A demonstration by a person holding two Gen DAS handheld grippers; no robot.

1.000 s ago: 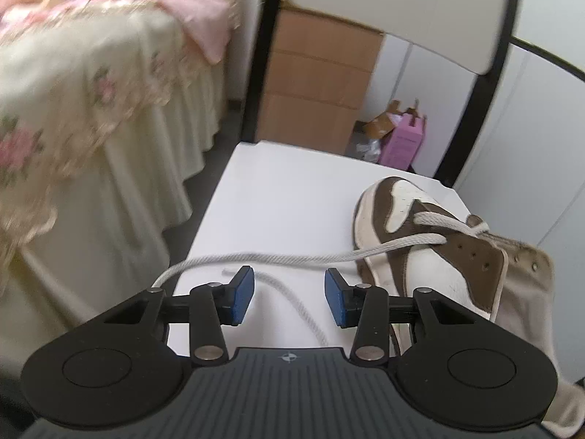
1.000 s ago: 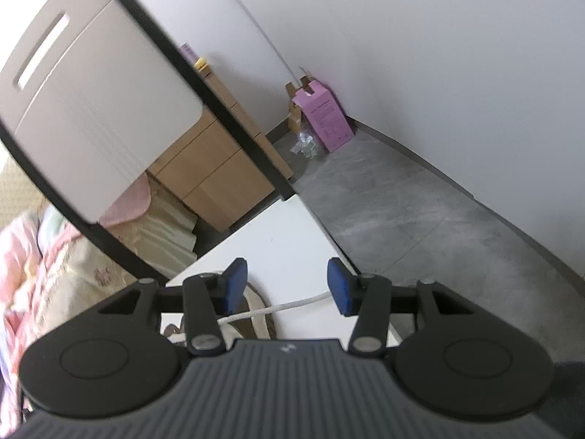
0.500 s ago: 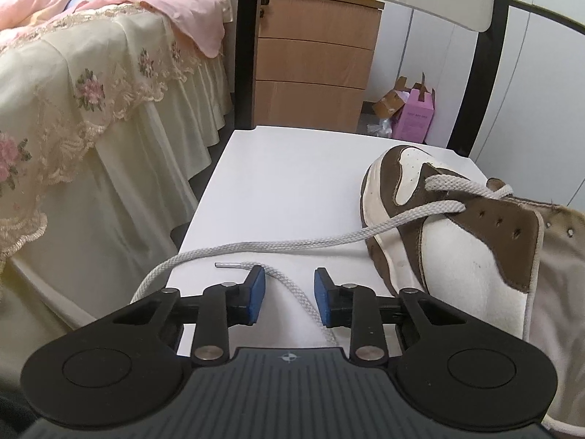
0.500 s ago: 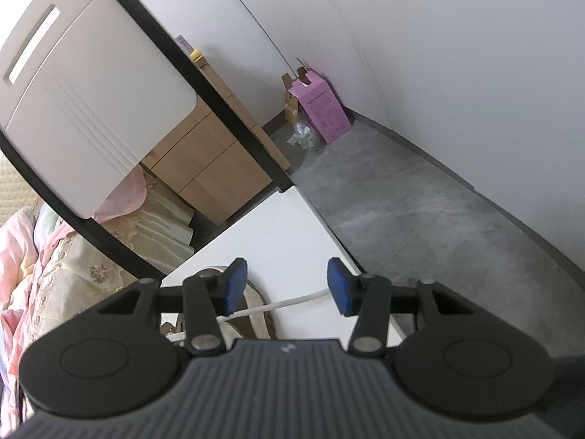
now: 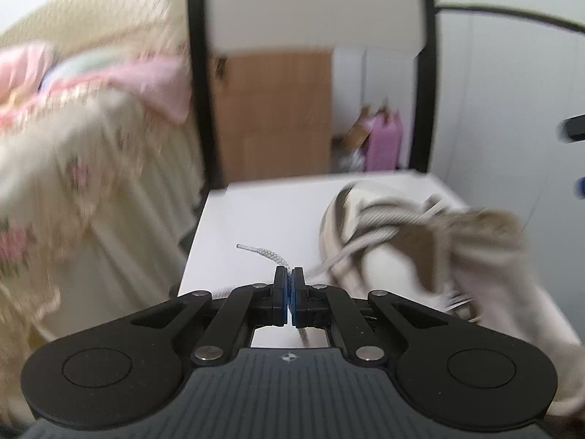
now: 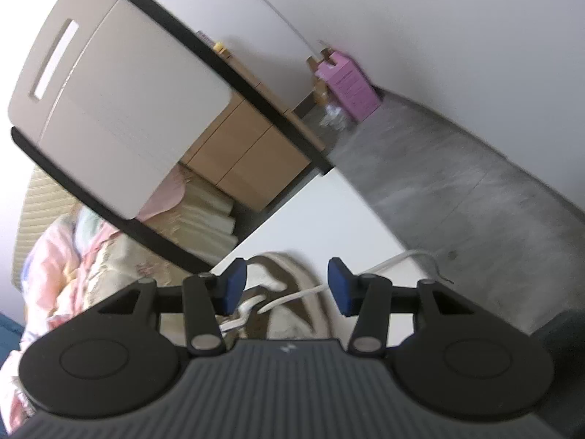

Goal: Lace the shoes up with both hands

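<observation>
Brown-and-white shoe point(image 5: 384, 241) with off-white lace point(image 5: 261, 252) on white counter point(image 5: 263, 216). Bed point(image 5: 73, 168) cream, pink floral print. Pink box point(image 5: 384, 142), tan wood drawers point(image 5: 274, 117), grey floor point(image 6: 457, 190).

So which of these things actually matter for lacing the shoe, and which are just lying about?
In use:
- shoe
- lace, pinched in the shut left tongs
- open right tongs

Lying about:
- bed
- wooden drawers
- pink box
- chair back
</observation>
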